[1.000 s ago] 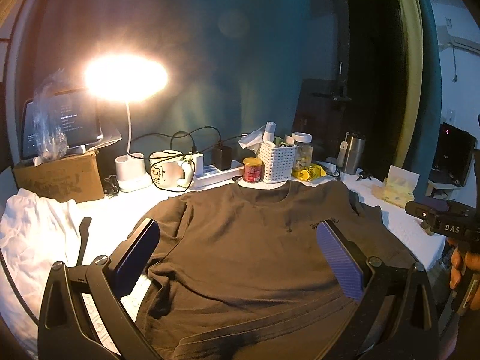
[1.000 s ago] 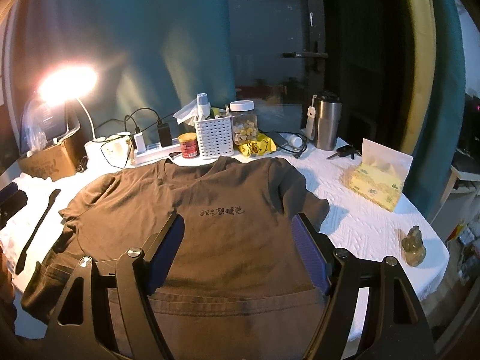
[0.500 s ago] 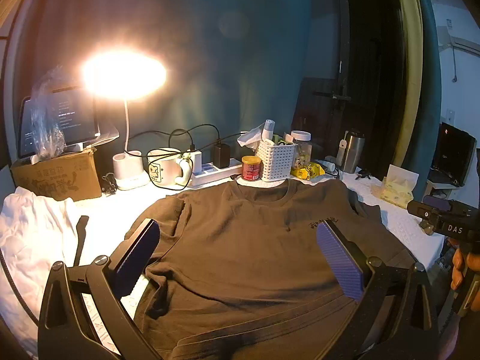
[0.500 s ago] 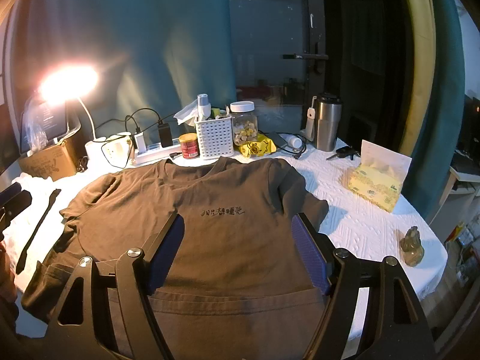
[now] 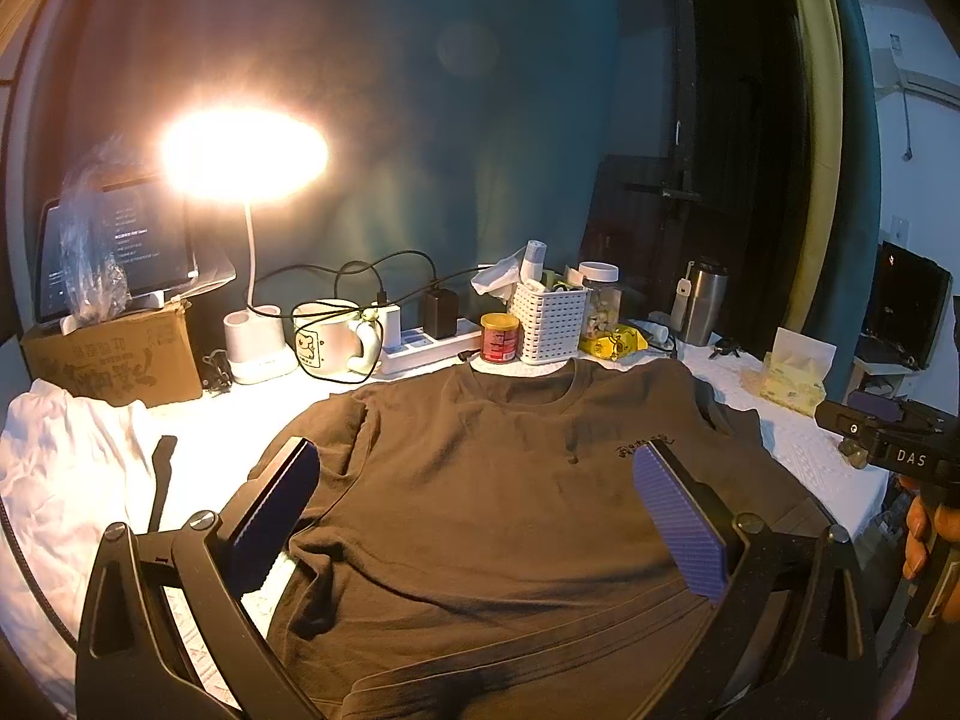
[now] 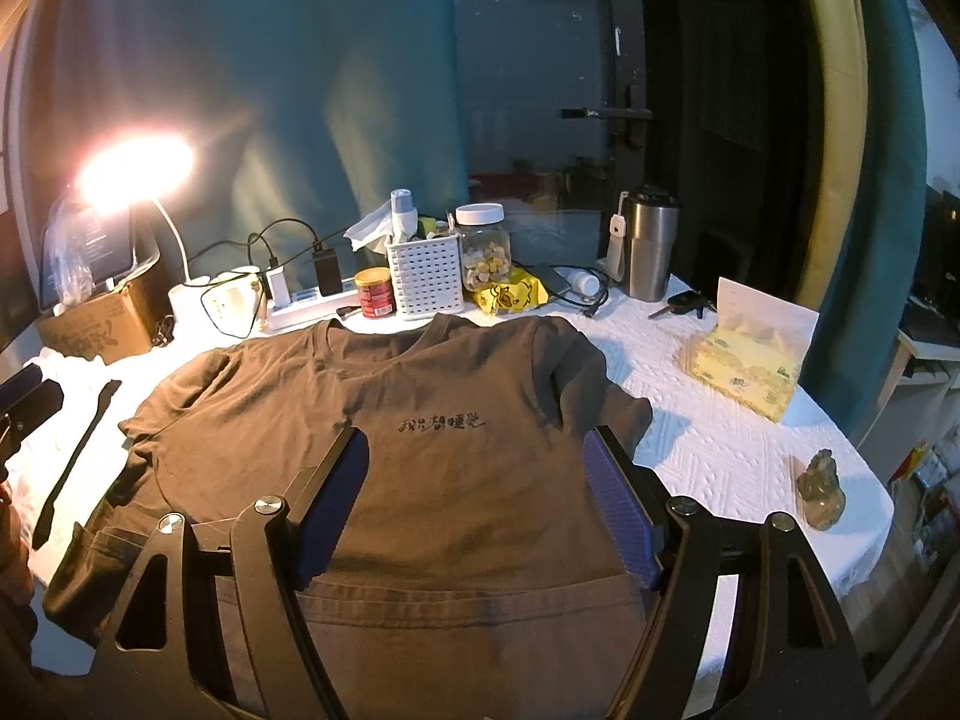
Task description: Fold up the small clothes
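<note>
The dark brown cotton T-shirt (image 6: 420, 456) lies flat, unfolded, on the white-covered table (image 6: 708, 420). The left gripper (image 5: 480, 516) and right gripper (image 6: 474, 504) hover wide open, empty. Next: pinch a sleeve edge.

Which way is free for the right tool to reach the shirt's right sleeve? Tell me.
Probably straight ahead: the right tool hangs open over the brown T-shirt, and the right sleeve lies uncovered just beyond its right finger.

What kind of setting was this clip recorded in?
Most likely a lived-in room at home, perhaps a bedroom or dorm. A brown T-shirt lies spread on a cluttered table with a desk lamp, a mug and a tissue pack; teal curtains hang behind.
</note>
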A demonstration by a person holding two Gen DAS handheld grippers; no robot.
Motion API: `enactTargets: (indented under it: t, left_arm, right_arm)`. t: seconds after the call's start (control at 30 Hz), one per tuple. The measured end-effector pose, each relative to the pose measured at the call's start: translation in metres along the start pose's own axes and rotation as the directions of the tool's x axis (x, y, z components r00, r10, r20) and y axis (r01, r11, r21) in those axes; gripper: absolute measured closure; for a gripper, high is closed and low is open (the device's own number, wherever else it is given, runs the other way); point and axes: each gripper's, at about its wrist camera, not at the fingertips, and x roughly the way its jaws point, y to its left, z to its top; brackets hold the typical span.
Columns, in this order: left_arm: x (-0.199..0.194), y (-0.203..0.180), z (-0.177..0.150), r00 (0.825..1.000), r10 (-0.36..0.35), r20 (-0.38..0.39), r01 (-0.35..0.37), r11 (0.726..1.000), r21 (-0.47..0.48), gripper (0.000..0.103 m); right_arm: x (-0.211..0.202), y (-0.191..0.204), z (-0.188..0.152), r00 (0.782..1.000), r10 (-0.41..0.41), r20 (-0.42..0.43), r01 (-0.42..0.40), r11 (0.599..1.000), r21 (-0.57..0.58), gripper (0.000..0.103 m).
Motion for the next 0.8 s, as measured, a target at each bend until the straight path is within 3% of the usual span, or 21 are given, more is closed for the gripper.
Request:
enactTargets:
  t: [0.8]
  left_arm:
    - [0.016, -0.004, 0.003, 1.0, 0.003, -0.025, -0.003, 1.0, 0.004, 0.0]
  right_arm:
    - [0.007, -0.011, -0.002, 1.0, -0.002, -0.015, 0.002, 1.0, 0.016, 0.026]
